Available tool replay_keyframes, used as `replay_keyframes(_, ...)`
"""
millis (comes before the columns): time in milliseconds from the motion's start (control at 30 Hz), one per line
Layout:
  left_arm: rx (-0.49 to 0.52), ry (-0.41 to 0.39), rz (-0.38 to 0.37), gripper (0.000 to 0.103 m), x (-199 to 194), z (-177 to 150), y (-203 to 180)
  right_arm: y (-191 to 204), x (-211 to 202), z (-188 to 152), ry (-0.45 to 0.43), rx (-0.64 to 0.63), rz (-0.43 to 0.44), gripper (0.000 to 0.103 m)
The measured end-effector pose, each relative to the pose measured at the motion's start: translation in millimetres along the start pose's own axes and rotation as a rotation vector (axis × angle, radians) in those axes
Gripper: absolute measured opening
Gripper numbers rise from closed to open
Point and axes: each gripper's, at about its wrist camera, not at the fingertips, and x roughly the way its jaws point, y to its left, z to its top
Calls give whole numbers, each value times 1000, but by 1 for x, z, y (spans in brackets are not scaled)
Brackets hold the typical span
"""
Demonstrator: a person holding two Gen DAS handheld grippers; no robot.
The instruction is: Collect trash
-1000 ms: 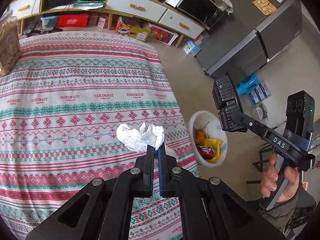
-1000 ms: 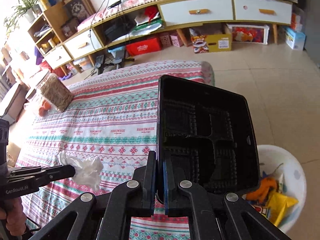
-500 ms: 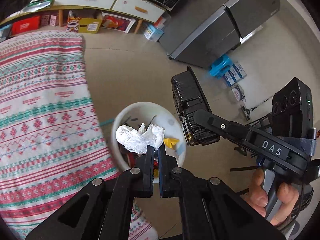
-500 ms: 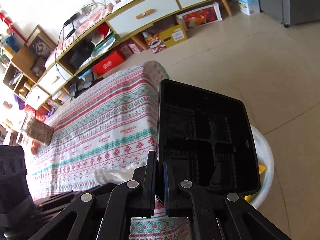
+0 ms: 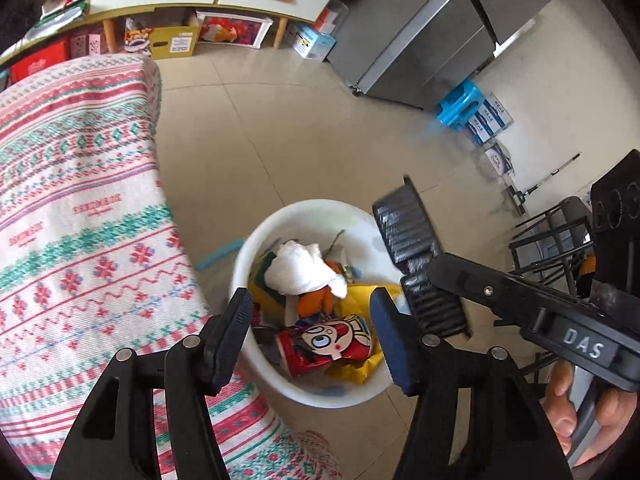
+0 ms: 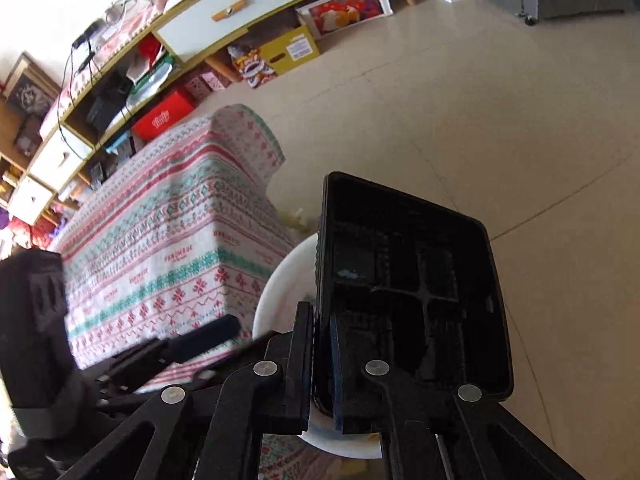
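over the bin [image 5: 256, 240], crumpled white tissue [image 5: 300, 270]

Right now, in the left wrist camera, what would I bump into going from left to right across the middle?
Patterned tablecloth → white trash bin → crumpled white tissue in the bin → black food tray held in the right gripper.
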Motion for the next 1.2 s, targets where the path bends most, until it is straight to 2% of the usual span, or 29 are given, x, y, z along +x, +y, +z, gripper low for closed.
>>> replay_keyframes(100,-29,-5,14,64,-19,-7,16,14,15,-1,48,-73,-61,12)
replay_keyframes(133,-36,-8,26,64,-25,-10,21,18,20,-1,61,-85,-87,19)
replay_keyframes(200,-46,-16,56,64,-39,-18,31,20,17,0,39,-87,-115,22)
replay_keyframes(333,-55,-33,107,64,-69,-39,51,15,5,-1,-10,-46,-45,22)
replay_keyframes(533,-90,-49,139,64,-104,-69,68,17,3,-1,-15,-36,-78,23)
replay_keyframes(667,-73,-45,153,68,-119,-90,62,31,5,-10,-2,-46,-112,32)
replay_keyframes(800,-47,-57,186,70,-135,-109,56,51,0,-30,-27,-49,-156,50)
replay_keyframes(833,-41,-70,197,71,-140,-114,55,57,-3,-37,-44,-57,-168,54)
replay_keyframes(900,-34,-105,219,82,-146,-122,54,69,-12,-54,-91,-85,-208,61)
replay_keyframes(1000,-57,-134,266,83,-150,-134,58,83,-26,-84,-160,-106,-276,71)
replay_keyframes(1067,-67,-145,296,83,-155,-141,60,90,-33,-105,-183,-112,-266,74)
replay_keyframes(1133,-53,-161,327,83,-163,-149,59,93,-38,-128,-191,-101,-240,84)
replay_keyframes(1200,-32,-181,356,83,-171,-157,57,92,-41,-150,-197,-77,-238,88)
